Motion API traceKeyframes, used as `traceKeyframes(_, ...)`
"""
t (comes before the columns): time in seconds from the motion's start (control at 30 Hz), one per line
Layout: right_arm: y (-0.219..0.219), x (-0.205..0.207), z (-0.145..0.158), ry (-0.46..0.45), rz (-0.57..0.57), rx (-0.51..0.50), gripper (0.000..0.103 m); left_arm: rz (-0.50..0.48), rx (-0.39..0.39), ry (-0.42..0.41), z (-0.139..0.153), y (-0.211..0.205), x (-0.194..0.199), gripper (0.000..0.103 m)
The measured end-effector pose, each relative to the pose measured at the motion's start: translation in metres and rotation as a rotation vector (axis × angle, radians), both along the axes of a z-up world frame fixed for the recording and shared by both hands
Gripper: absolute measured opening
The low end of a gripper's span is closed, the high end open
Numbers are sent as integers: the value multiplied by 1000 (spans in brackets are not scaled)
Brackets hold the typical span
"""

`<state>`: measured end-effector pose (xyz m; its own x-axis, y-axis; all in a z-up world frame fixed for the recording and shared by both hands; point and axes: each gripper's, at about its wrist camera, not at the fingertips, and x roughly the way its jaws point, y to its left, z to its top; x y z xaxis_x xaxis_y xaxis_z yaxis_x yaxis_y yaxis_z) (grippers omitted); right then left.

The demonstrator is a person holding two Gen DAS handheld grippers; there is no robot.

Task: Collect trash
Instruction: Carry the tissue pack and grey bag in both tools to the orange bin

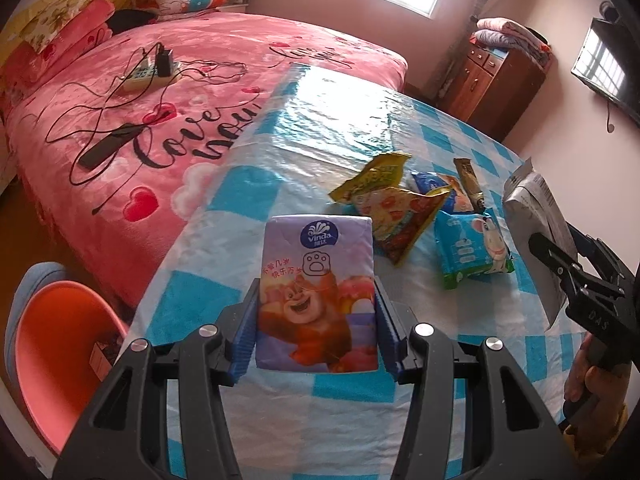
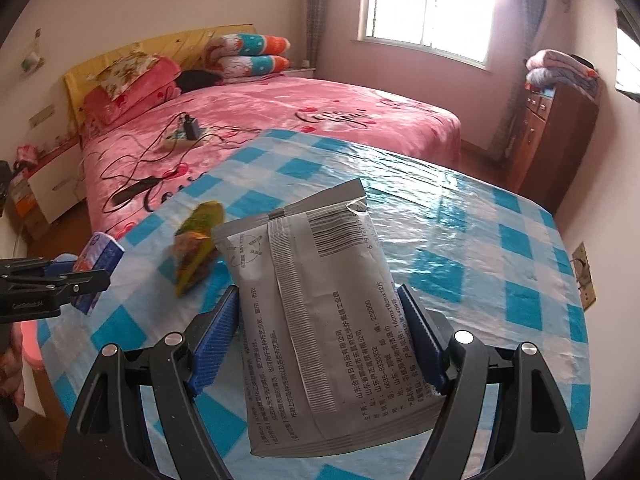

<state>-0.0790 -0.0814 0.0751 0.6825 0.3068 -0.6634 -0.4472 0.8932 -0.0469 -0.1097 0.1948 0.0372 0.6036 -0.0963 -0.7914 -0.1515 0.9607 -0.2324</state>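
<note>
Wrappers on checked table, pink bed behind, orange chair nr edge

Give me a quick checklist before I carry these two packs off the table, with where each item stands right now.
1. Left gripper clamped on the tissue pack: ok.
2. Right gripper clamped on the grey pouch: ok.
3. Both packs lifted clear of the checked tablecloth: ok.
4. All trash collected: not ok, snack wrappers and a wipes pack remain.
5. Bin location: cannot tell, none recognisable.
</note>
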Motion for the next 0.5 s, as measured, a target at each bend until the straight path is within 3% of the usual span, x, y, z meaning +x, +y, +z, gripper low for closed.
traceKeyframes(0.5,76,-24,-2,25,153,-26,78,77,-24,-7,-10,54,-32,53)
